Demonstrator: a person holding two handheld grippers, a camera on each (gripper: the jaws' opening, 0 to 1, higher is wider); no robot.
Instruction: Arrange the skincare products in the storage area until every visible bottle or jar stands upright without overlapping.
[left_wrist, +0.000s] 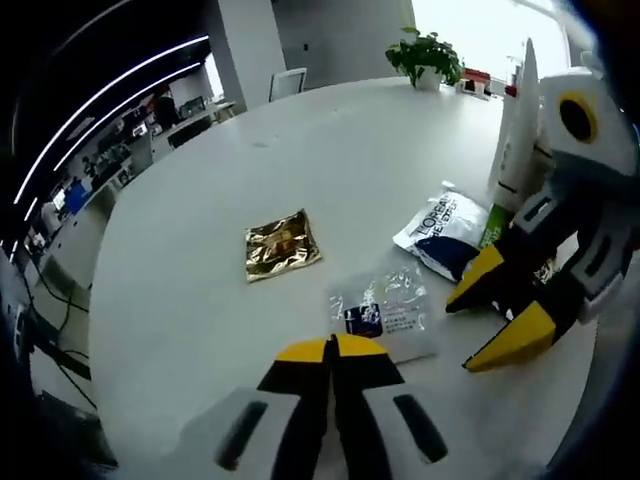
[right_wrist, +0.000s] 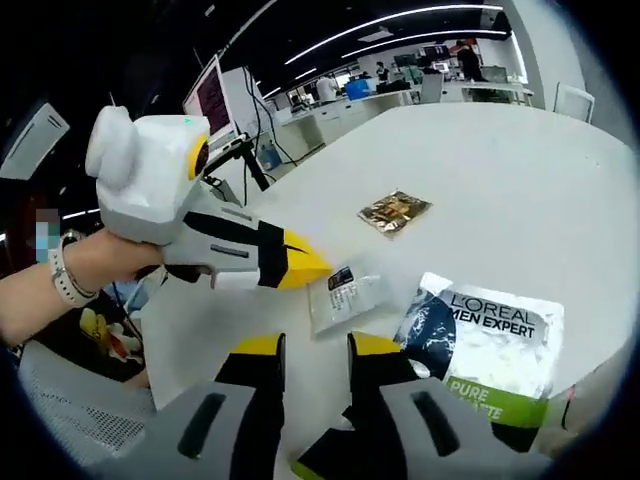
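Here we have flat sachets, not bottles, lying on the white tabletop (left_wrist: 200, 250). The clear sachet (left_wrist: 385, 315) lies just ahead of our left claw (left_wrist: 332, 350), whose jaws are pressed together on nothing. Our right claw (right_wrist: 315, 345) stands parted, holding nothing, and the white L'Oreal sachet (right_wrist: 490, 345) lies just beyond its right jaw, long side running away from us. The gold sachet (left_wrist: 282, 244) sits apart, farther out. We judge the right claw nearer the L'Oreal sachet.
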